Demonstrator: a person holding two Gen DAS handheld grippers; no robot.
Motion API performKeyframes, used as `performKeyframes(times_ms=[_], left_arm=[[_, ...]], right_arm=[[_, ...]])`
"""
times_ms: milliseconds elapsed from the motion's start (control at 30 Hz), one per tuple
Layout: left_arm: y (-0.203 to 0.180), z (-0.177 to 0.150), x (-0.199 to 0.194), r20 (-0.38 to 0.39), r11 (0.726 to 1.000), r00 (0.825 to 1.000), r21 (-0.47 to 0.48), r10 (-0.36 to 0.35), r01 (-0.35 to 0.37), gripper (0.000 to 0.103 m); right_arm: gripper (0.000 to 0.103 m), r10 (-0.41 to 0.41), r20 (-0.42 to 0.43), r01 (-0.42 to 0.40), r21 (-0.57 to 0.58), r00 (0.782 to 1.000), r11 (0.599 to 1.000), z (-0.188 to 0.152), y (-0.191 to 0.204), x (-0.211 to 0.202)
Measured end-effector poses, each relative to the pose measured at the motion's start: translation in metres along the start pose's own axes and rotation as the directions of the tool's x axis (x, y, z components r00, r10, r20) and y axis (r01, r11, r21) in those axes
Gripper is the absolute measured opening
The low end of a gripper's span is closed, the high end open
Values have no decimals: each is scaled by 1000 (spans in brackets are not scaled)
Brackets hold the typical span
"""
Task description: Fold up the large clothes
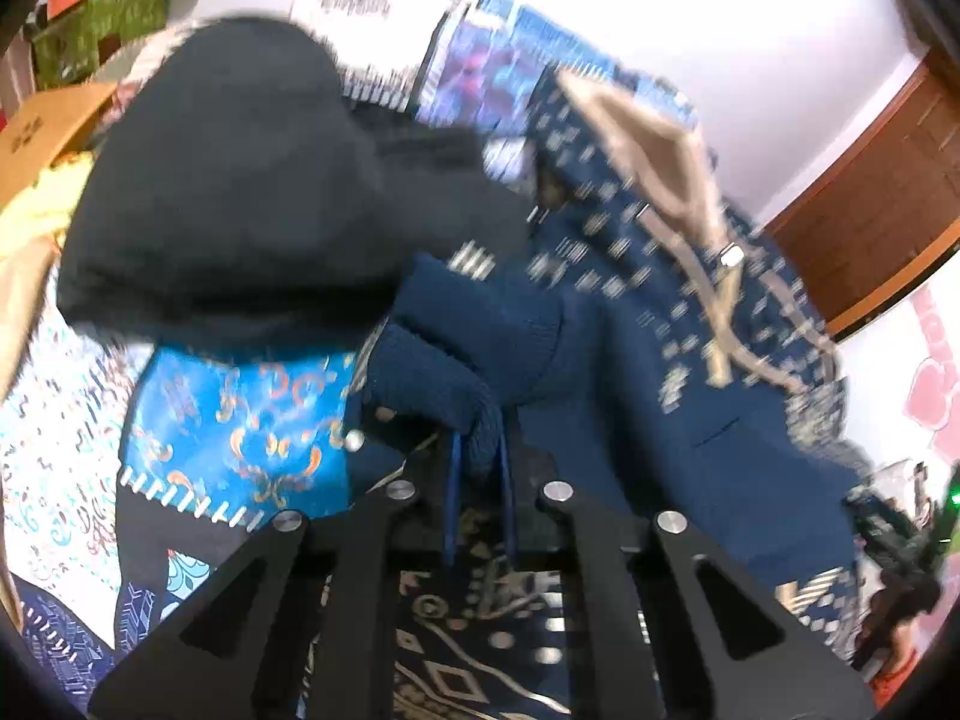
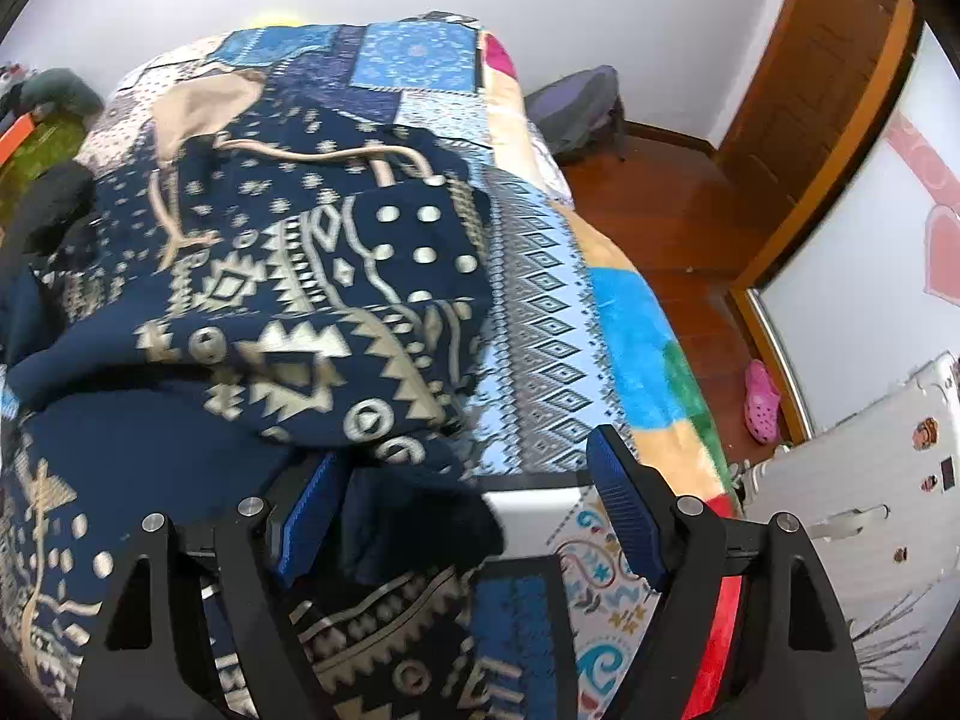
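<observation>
A large navy hoodie (image 2: 312, 300) with a cream geometric pattern, beige hood lining and drawstrings lies on the patchwork bed cover (image 2: 540, 300). In the left wrist view it (image 1: 660, 324) is lifted and blurred. My left gripper (image 1: 480, 456) is shut on the hoodie's navy ribbed cuff (image 1: 438, 384), its blue pads close together around the knit. My right gripper (image 2: 468, 498) is open; its blue pads (image 2: 624, 516) stand wide apart over the hoodie's near edge, with cloth lying between them but not clamped.
A black garment (image 1: 240, 180) lies on the bed behind the cuff. A brown wooden door (image 2: 810, 96) and wooden floor (image 2: 660, 222) are right of the bed. A white suitcase (image 2: 858, 480), a pink shoe (image 2: 761, 401) and a grey bag (image 2: 576, 102) are on the floor.
</observation>
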State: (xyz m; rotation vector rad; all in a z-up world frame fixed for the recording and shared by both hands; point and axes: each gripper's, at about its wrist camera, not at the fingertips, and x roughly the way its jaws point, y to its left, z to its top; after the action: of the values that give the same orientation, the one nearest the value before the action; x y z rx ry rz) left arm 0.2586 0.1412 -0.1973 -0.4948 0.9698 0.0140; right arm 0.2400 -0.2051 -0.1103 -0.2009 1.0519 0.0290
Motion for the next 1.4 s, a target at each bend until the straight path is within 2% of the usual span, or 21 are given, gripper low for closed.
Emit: performKeyframes(times_ms=[100,233,333,433,533,600,667,767,867,933,1033,1167,1300,1400], left_arm=[[-9,10,-32,80,999,996,-3,-32,33,9],[-21,27,-66,186,999,982,9,-39,38,9],[-25,31,-88,245,999,968,8,-48,48,9],[-31,28,-97,280,999,959,26,-34,27,9],[-39,16,-86,260,995,965,72,43,-64,9],[-35,6,-74,219,992,974,89,67,-88,9],[-26,-6,-54,153,990,984,89,96,-110,9],[-9,-21,-23,35,982,987,100,158,-161,11],[5,-33,-4,-42,982,984,81,172,-168,19],[8,-37,0,-62,980,980,87,187,-181,33],[8,-38,-8,-34,970,974,101,225,-221,50],[8,-28,-31,16,970,975,96,221,-221,51],[8,-11,-60,85,978,979,82,183,-190,55],[-6,8,-76,147,977,975,108,166,-182,57]], right_arm=[[76,7,22,-8,60,1000,998,1,-7,-5],[76,-25,143,5,139,989,990,4,-22,-34],[76,14,182,-55,223,983,973,6,-42,-50],[76,73,171,-118,270,983,956,4,-52,-52],[76,104,130,-135,260,986,956,-2,-53,-47],[76,100,99,-122,246,990,962,-8,-51,-41],[76,97,64,-109,231,993,967,-15,-51,-35],[76,101,8,-100,229,995,968,-26,-56,-27],[76,107,-12,-100,251,994,963,-35,-65,-28],[76,119,-14,-111,270,993,957,-37,-70,-29],[76,119,-10,-111,273,993,955,-37,-70,-33],[76,120,25,-123,230,992,965,-26,-61,-45],[78,127,84,-140,173,988,975,-9,-45,-59],[78,147,131,-164,122,980,979,10,-31,-70]])
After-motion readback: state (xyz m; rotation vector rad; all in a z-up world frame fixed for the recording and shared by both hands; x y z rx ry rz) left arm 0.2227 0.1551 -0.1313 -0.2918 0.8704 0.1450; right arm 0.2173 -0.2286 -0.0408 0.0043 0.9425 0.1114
